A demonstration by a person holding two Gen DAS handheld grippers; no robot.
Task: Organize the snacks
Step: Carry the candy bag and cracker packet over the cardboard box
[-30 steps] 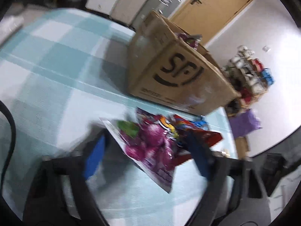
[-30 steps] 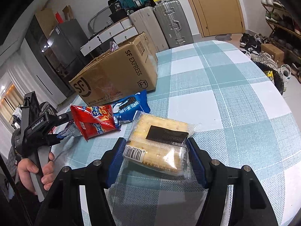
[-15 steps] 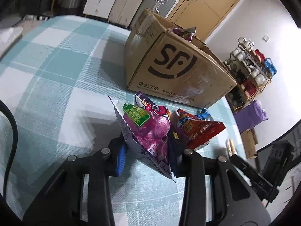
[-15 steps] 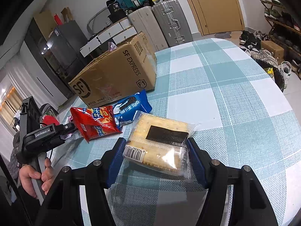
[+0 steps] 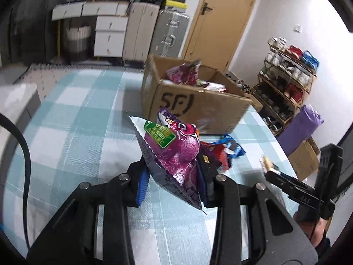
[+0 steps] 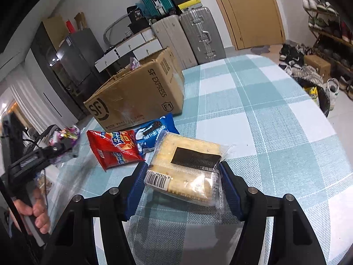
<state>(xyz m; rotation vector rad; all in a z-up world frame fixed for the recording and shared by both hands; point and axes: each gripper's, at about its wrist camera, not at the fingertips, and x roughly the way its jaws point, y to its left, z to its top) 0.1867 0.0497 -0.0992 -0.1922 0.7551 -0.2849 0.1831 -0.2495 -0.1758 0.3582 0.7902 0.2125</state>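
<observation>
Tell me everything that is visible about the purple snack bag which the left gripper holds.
The purple snack bag is a glossy foil pouch, magenta and purple, with a green label near its top and pale, crimped seams. It looks puffed and slightly crumpled. The left gripper is shut on its lower part, with blue pads pressing both sides, so it stands tilted above the checked tablecloth. In the right wrist view it appears only as a blur. Behind it stands the open cardboard box.

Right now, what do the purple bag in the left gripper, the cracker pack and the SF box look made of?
Purple snack bag: glossy plastic film, foil-looking silver crimped edge. Cracker pack: clear crinkly plastic wrap, crackers visible through it. SF box: brown corrugated cardboard, matte, with shiny tape strips and worn patches.
</observation>
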